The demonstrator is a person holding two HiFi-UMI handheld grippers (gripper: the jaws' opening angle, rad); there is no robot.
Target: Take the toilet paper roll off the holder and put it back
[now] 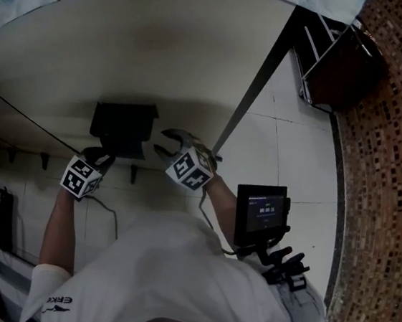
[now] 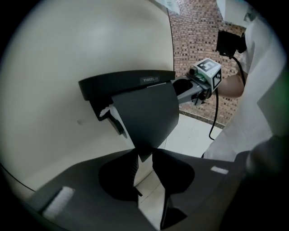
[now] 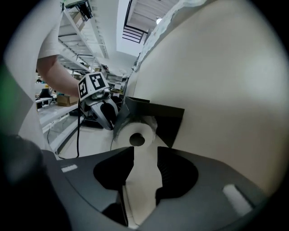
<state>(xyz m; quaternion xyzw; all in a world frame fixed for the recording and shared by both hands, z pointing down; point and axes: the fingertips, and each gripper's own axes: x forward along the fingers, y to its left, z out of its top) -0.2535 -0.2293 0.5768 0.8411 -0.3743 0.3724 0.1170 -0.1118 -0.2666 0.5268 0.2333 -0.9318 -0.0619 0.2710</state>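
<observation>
Jaws of the right gripper (image 3: 145, 151) stand apart and empty. The roll (image 3: 137, 135) sits straight ahead in the holder (image 3: 169, 119), its core end-on toward them. The left gripper (image 2: 144, 158) jaws stand narrowly apart about the lower corner of the cover (image 2: 146, 113), so the right looks better placed for the roll.

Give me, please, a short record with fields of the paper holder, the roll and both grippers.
holder: black plastic toilet paper holder with a hanging flap lid, fixed to the cream wall
roll: white toilet paper roll, seated under the lid
left gripper: jaws narrowly apart, the lid's lower corner between the tips; whether they pinch it is unclear
right gripper: open, empty, facing the roll's end
</observation>
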